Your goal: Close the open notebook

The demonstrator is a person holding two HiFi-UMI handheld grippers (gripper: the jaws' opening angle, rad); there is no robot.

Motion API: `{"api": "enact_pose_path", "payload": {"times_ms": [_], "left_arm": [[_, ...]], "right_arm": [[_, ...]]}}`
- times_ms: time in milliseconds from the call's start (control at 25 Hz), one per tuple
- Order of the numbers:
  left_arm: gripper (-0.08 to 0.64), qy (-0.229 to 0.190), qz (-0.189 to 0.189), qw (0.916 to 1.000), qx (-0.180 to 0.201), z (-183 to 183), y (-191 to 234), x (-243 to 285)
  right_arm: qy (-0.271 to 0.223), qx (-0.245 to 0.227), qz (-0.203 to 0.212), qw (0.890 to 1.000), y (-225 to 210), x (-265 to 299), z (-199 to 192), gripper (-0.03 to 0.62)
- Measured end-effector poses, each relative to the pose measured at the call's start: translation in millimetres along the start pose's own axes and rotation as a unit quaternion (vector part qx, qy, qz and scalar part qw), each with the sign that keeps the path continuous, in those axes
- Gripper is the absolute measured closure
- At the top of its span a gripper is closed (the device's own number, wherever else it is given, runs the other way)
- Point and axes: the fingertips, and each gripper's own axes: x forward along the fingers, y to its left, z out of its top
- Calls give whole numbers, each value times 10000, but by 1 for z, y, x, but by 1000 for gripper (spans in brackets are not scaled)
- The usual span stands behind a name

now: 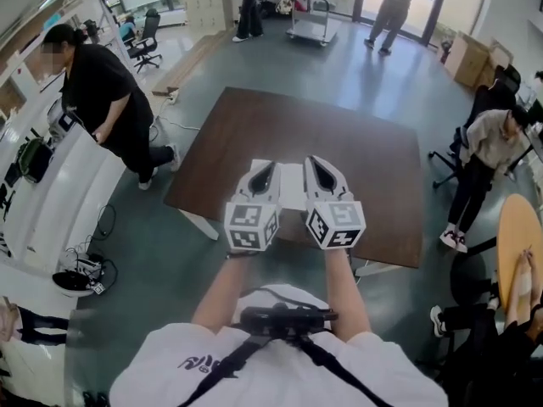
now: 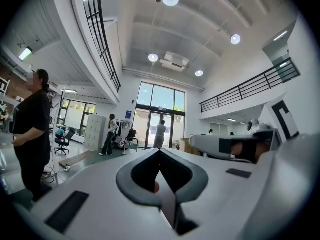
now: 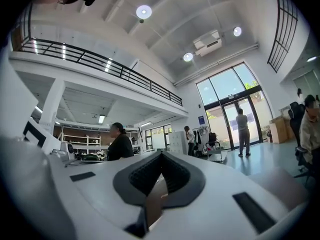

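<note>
The brown table (image 1: 373, 168) bears a white notebook (image 1: 292, 186); only a strip of its pale pages shows between and around my two grippers, and I cannot tell how it lies. My left gripper (image 1: 270, 167) and right gripper (image 1: 312, 160) are held side by side in front of me, pointing level, above the table's near half. Both have their jaws together with nothing in them. The left gripper view shows the shut tips (image 2: 159, 150) against the hall beyond, and the right gripper view the same (image 3: 161, 154). Neither gripper view shows the notebook.
A person in black (image 1: 102, 100) stands by the white desks (image 1: 51, 193) at the left. Another person sits on a chair (image 1: 492, 142) at the right, near a round wooden table (image 1: 519, 244). A cart (image 1: 312, 19) and standing people are far back by the glass doors.
</note>
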Motion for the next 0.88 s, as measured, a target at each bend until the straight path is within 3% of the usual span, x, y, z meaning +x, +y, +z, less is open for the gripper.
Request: {"api": "enact_pose_path", "payload": {"times_ms": [280,640,880], "left_arm": [[552,255,254,9994,17,-31,3,47],[552,655,607,9956,-279,-74,61,79],[551,1497,1074,9809,-616,-128,112,93]], "right_arm": [[214,208,64,9995,-55,30,-34,591],[586,332,320,9972,-63,90,-79,591],[958,377,400,9939,-61,115,-115,591]]}}
